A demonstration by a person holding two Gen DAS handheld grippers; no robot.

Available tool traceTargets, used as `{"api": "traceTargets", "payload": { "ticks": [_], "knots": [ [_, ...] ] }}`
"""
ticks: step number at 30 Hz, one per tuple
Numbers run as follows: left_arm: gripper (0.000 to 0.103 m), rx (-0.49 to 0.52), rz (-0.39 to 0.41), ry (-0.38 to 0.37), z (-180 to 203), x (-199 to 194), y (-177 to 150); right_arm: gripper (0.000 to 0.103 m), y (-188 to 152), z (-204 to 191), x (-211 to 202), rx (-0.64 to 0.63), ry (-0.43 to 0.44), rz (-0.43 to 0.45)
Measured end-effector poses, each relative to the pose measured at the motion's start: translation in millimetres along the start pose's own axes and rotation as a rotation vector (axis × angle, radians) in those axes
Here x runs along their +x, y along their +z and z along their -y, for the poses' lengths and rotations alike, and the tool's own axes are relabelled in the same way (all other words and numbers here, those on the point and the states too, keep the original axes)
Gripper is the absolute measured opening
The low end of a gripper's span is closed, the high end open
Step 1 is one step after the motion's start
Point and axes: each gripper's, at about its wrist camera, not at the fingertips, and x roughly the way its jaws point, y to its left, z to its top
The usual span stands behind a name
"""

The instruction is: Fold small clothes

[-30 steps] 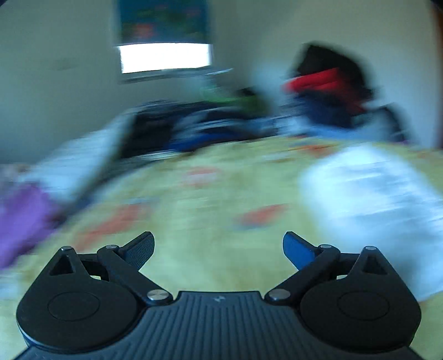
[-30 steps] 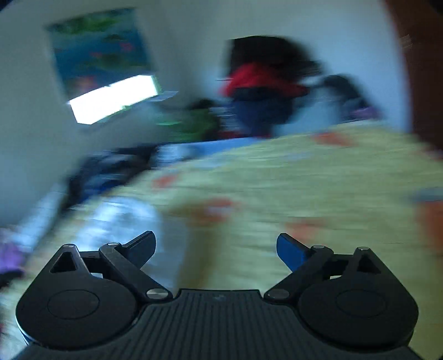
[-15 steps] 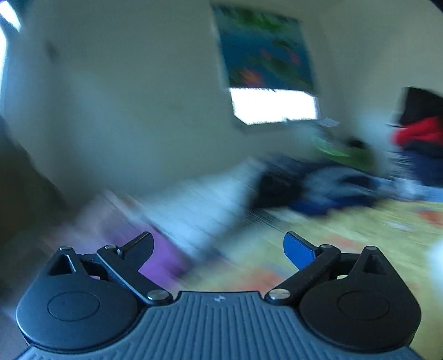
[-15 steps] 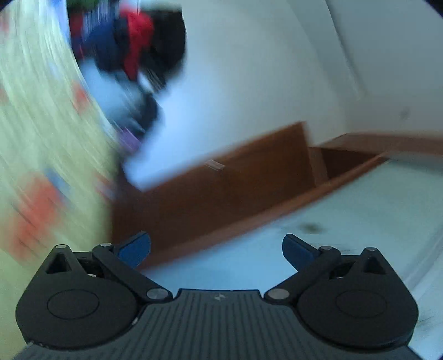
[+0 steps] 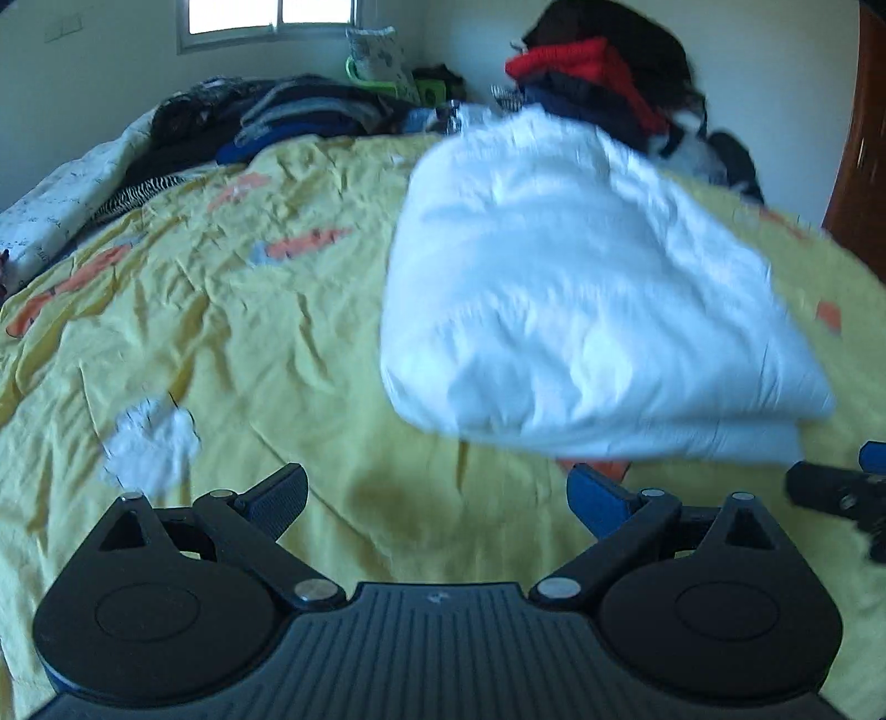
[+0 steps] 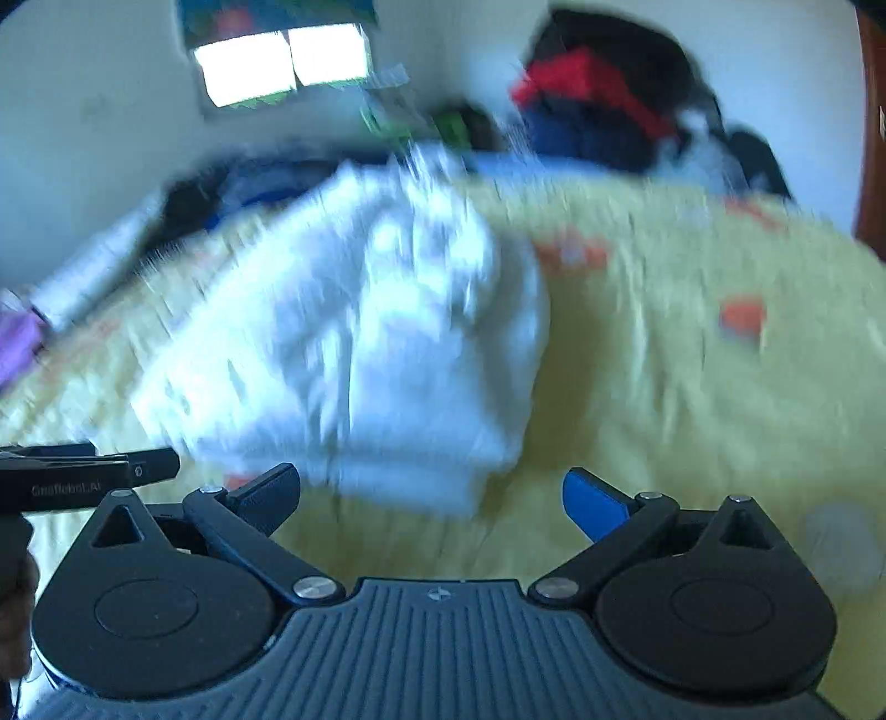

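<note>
Left gripper [image 5: 437,498]: black two-finger tool with one dark pad and one blue pad, jaws spread wide, nothing between them; it hangs over the bedspread just short of the garment's near edge.
Right gripper [image 6: 432,498]: same build, jaws released and wide apart, nothing between the pads; it sits just in front of the garment's near right corner.
Other tool in each view: part of the right gripper shows at the right edge of the left wrist view, beside the garment's near corner; the left one pokes in at the left edge of the right wrist view.
White folded cloth garment [image 5: 587,310]: lies on the bedspread in a thick, layered bundle, directly beyond both grippers, free of both.
Small white patch [image 5: 152,443]: on the bedspread, left of the garment, well apart from it.
Yellow crumpled bedspread with orange shapes [image 5: 266,310]: under the garment, spreading out on all sides.
Dark heaped clothes [image 5: 277,116]: beyond the garment, to its far left.
Red and navy clothes pile [image 5: 587,72]: just behind the garment's far edge, against the pale wall.
Window [image 5: 266,16]: farthest, above the dark heap.
</note>
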Motion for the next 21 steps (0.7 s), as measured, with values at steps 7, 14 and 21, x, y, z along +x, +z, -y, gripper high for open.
{"api": "traceTargets", "payload": {
  "ticks": [7, 14, 21],
  "knots": [
    [0.101, -0.023, -0.017, -0.019, 1.5, -5.1, 0.7, 0.102, -20.0, -21.6, 25.5, 0.052, -0.097, -0.127],
    [0.101, -0.084, -0.042, -0.034, -10.9, -14.7, 8.9, 0.102, -16.6, -25.3, 16.9, 0.066, -0.089, -0.134],
    [0.101, -0.069, -0.023, -0.051, -15.1, -47.1, 12.1, 0.103, -9.2, -23.5, 16.3, 0.109, -0.104, -0.183]
  ]
}}
